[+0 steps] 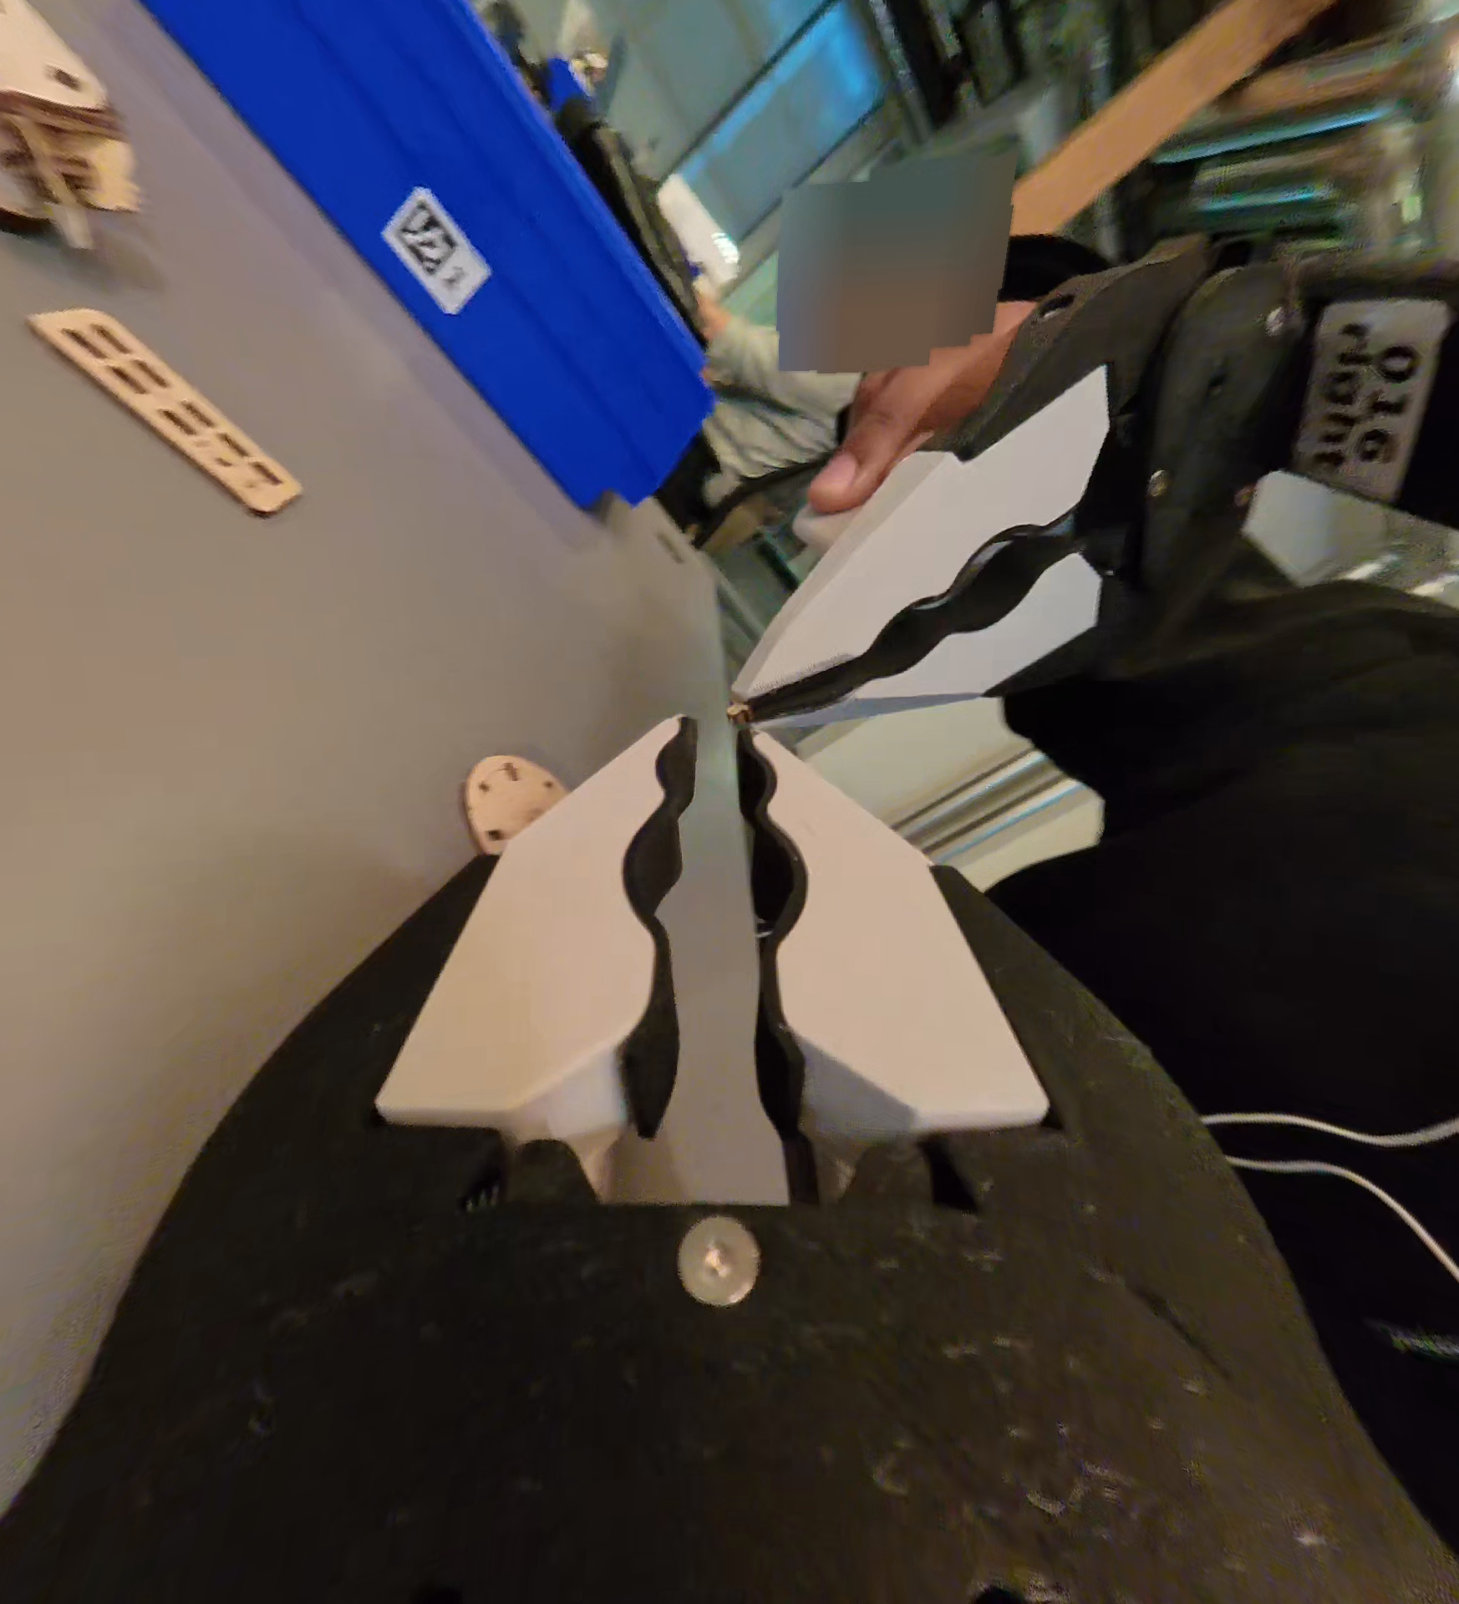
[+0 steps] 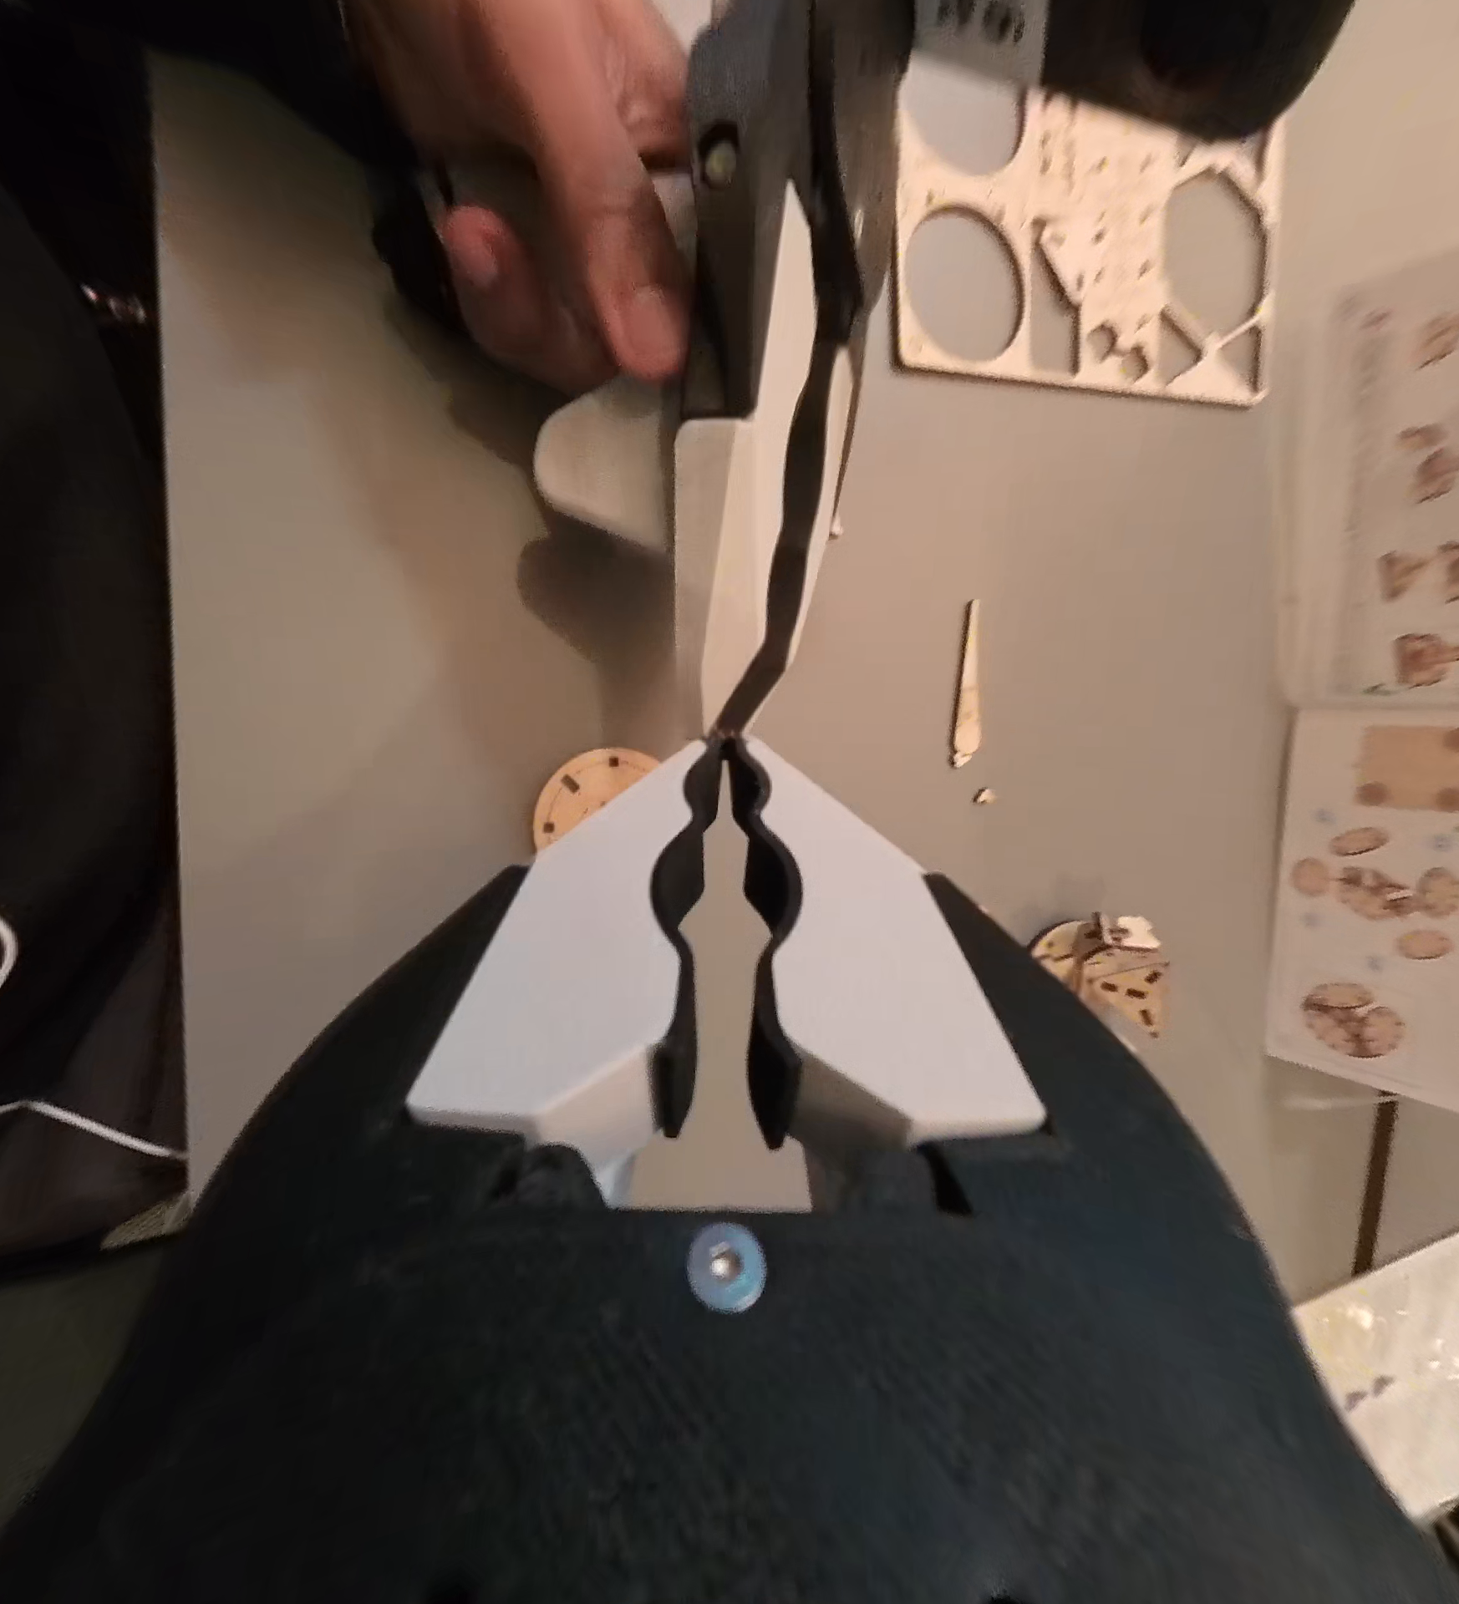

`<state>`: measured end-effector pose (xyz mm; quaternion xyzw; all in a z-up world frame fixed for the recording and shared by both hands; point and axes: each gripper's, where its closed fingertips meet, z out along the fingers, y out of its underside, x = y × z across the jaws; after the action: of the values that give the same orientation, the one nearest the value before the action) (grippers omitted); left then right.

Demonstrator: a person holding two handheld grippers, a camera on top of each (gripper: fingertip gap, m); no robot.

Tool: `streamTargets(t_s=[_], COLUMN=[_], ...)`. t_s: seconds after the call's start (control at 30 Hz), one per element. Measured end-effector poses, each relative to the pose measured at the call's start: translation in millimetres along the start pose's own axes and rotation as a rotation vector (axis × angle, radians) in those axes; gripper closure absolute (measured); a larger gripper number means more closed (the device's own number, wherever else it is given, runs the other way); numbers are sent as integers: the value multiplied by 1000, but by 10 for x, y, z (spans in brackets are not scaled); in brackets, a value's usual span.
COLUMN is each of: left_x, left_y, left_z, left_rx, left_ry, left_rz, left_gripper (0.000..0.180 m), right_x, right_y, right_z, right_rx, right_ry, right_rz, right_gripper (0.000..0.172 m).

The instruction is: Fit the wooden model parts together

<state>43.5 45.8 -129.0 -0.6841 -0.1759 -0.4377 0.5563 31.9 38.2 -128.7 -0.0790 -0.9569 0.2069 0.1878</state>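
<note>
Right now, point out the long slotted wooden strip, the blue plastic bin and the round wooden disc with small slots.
long slotted wooden strip (image 1: 163, 410): left wrist view, mid-length.
blue plastic bin (image 1: 483, 174): left wrist view, side wall.
round wooden disc with small slots (image 2: 580, 794): right wrist view, exposed face.

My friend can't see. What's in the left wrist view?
The left gripper, fingers slightly apart over a grey table, faces the right gripper, shut on a tiny tan bit. Wooden pieces and a blue bin lie beyond.
</note>
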Motion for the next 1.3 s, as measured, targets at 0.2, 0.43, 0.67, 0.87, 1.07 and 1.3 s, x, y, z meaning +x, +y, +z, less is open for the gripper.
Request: streamTargets(t_s=[0.2,0.43,0.67,0.87,1.07,1.3], left_x=[247,799,927,951,965,949], left_y=[-59,-85,-42,-31,-56,-78], left_z=[-25,-185,-211,-209,-233,-238], left_rx=[40,50,43,39,58,72], left_ry=[150,515,553,563,570,558], left_rz=[-5,-54,18,20,26,29], left_gripper=[170,173,172,177,180,180], right_x=[-47,-220,-285,-288,-248,-227], right_y=[-138,-484,-622,-642,-638,-641], right_z=[-211,-533,-660,-655,-643,-634], right_rx=[90,307,352,355,354,355], right_ry=[92,118,178,199,200,195], right_rz=[-86,-187,-261,-282,-275,-281], right_gripper=[171,171,172,171,171,171])
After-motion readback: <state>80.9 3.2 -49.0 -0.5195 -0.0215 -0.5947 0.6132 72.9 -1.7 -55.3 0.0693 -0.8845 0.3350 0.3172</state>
